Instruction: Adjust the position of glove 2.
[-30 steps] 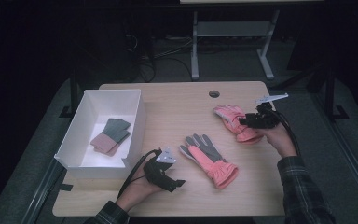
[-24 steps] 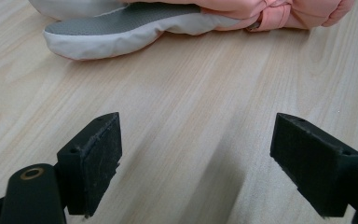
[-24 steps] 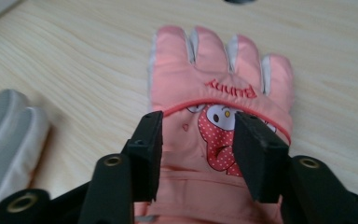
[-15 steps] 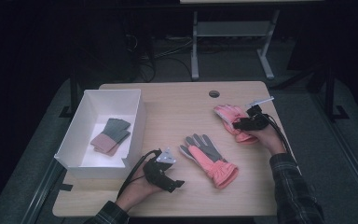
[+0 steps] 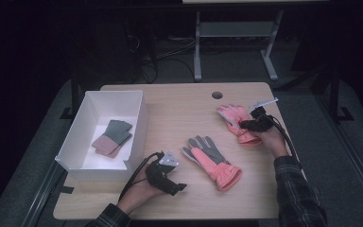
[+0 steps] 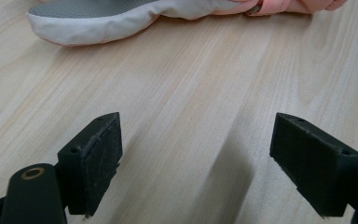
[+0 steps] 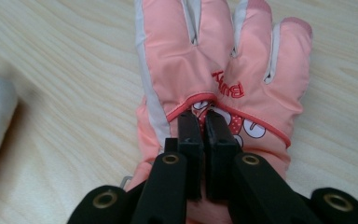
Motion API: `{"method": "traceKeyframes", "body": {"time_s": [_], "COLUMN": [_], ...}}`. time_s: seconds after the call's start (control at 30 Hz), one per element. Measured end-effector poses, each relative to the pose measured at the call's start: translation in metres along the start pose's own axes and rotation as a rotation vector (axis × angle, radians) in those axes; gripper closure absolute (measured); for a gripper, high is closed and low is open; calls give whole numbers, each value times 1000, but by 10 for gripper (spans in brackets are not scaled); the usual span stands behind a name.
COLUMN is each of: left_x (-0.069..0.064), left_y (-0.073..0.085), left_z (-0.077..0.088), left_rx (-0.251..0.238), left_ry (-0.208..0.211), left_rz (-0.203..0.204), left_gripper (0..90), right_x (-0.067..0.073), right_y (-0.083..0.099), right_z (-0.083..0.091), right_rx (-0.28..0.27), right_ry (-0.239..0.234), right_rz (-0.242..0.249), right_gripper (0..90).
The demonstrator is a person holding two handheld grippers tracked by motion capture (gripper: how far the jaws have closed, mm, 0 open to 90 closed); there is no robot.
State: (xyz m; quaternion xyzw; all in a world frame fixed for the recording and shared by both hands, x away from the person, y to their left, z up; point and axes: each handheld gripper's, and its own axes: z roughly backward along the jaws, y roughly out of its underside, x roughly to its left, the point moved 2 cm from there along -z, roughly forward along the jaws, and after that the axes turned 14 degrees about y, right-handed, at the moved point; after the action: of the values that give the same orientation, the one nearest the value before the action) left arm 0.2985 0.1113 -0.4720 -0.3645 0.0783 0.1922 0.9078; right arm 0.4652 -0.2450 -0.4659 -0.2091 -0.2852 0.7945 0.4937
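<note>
Right gripper [image 7: 204,122] jaws just closed, pinching back fabric of the pink padded ski glove [image 7: 214,70] at table's right edge; left gripper [image 6: 214,154] wide open, empty; next probably lift toward white box [image 5: 137,118].

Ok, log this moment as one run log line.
right gripper: just closed, pinching pink glove fabric | left gripper: open over table, holding nothing | second glove: mid-table | box: holds gloves
</note>
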Motion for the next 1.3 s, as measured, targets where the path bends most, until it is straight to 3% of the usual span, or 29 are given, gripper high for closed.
{"method": "traceKeyframes", "body": {"time_s": [0.23,0.43,0.6,0.93,1.0,1.1,1.3], "left_x": [1,2,2,2,3,3,3], "left_y": [0,0,0,1,1,1,1], "left_z": [-1,0,0,1,1,1,2], "left_rx": [-8,-1,-15,-1,1,-19,-5], "left_ry": [11,9,3,2,-1,-2,-5], "left_rz": [11,9,16,0,-4,10,1], "left_gripper": [164,165,164,164,164,164,164], "right_x": [-1,-5,-2,18,28,36,57], "right_y": [-3,-4,-2,7,12,15,18], "right_z": [13,40,55,93,104,110,125], "right_rx": [-14,-38,-47,-86,-85,-79,-86], "right_ry": [-7,0,-5,-37,-58,-67,-105], "right_rz": [-8,-41,-30,-33,-27,-14,9], "right_gripper": [879,878,878,878,878,878,877]}}
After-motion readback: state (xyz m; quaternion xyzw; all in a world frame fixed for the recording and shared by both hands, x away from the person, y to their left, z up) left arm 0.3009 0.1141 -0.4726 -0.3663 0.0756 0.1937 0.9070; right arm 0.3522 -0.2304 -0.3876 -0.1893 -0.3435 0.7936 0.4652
